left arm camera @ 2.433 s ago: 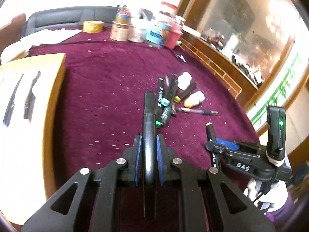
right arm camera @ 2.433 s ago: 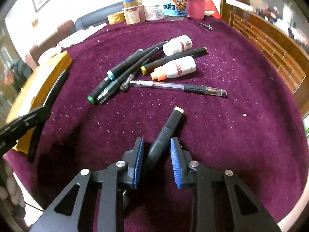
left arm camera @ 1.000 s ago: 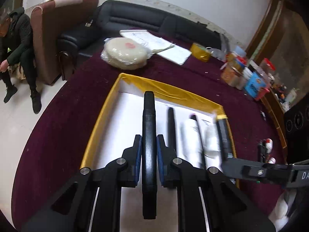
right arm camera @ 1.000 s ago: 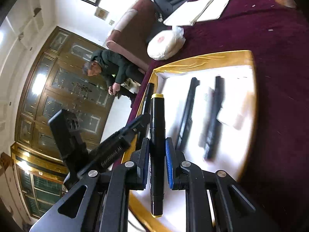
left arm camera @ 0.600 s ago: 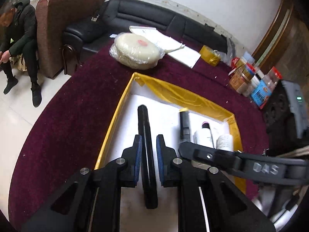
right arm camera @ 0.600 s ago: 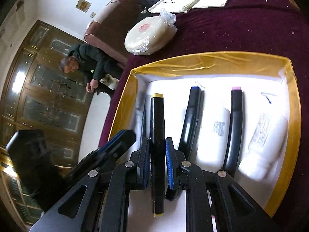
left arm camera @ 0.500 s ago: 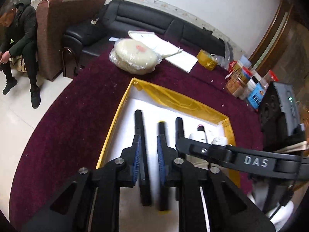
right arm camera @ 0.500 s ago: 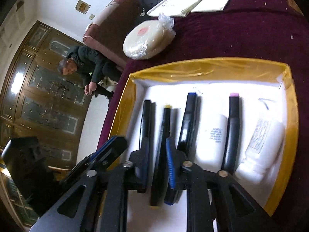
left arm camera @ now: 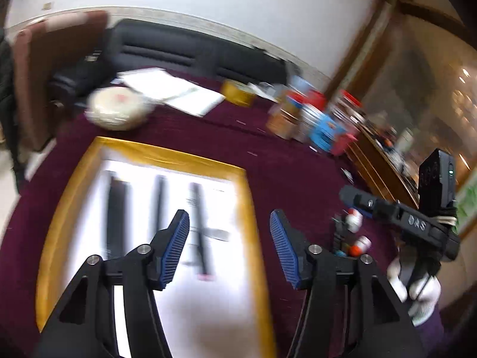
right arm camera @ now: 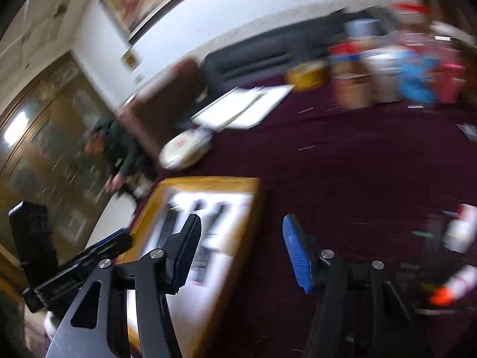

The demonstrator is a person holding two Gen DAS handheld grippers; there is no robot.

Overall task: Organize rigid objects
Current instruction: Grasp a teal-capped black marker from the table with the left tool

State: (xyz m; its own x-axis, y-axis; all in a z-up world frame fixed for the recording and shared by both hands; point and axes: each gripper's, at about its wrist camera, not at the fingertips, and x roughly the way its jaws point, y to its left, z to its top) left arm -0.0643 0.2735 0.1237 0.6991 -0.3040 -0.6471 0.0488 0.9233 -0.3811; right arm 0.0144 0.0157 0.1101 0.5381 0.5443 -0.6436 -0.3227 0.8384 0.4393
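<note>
Both views are motion-blurred. A yellow-rimmed box [left arm camera: 249,208] with a white floor holds several dark markers [left arm camera: 114,208] lying side by side; it also shows in the right wrist view [right arm camera: 241,208]. My left gripper [left arm camera: 229,238] is open and empty above the box's right part. My right gripper [right arm camera: 241,247] is open and empty over the box's right rim. Loose markers and small white bottles [left arm camera: 354,238] lie on the maroon table to the right, also seen in the right wrist view [right arm camera: 456,235]. The right gripper's body [left arm camera: 417,226] shows at the right of the left wrist view.
Jars and tins [left arm camera: 316,119] stand at the table's far side, with a yellow tape roll [left arm camera: 238,92], papers [left arm camera: 173,89] and a wrapped round disc [left arm camera: 116,110]. A black sofa [left arm camera: 179,53] and a seated person [right arm camera: 113,149] are beyond the table.
Both grippers let go of their markers, which now lie in the box, and opened wide. Both have lifted and swung to the right, away from the box.
</note>
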